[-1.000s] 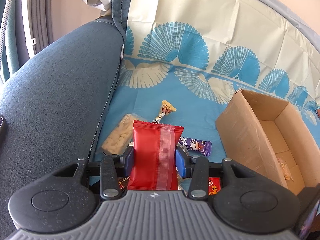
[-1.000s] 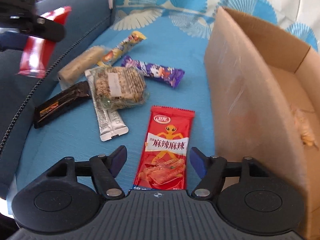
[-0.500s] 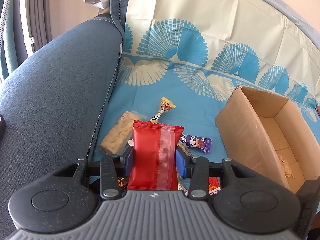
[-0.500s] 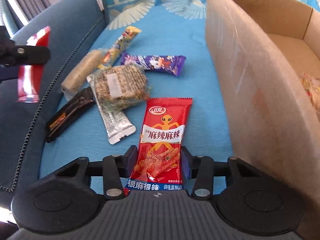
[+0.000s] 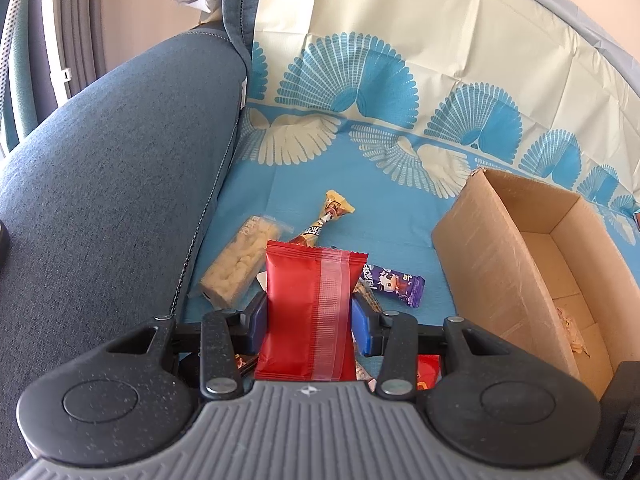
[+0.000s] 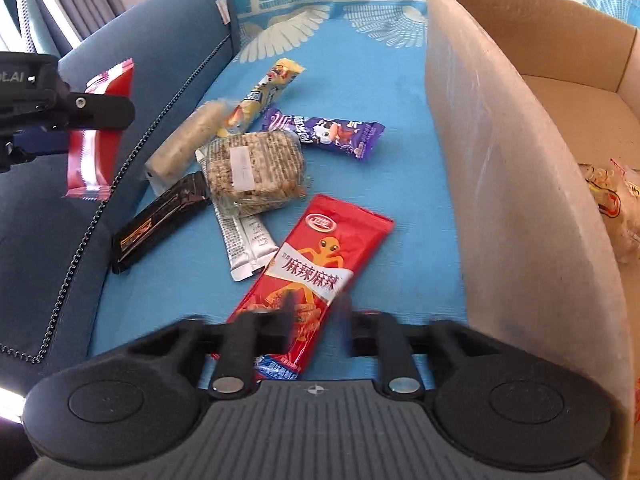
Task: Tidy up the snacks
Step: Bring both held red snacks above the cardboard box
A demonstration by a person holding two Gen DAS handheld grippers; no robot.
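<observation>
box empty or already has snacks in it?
Not empty. The box holds at least one pale wrapped snack on its floor near the right edge; the rest of the visible floor looks bare.

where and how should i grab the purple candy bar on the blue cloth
Grip the purple bar across its narrow middle, coming straight down from above. It lies flat and clear of the pile, long axis left to right, so set the fingers front and back.

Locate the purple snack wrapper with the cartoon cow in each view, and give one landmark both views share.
Left wrist view: the purple cow-printed snack wrapper lies right of centre on the blue patterned cloth, partly hidden behind the plain red packet.
Right wrist view: it lies at upper centre, in full view.
Shared landmark: the open brown cardboard box, to the wrapper's right in both.
</observation>
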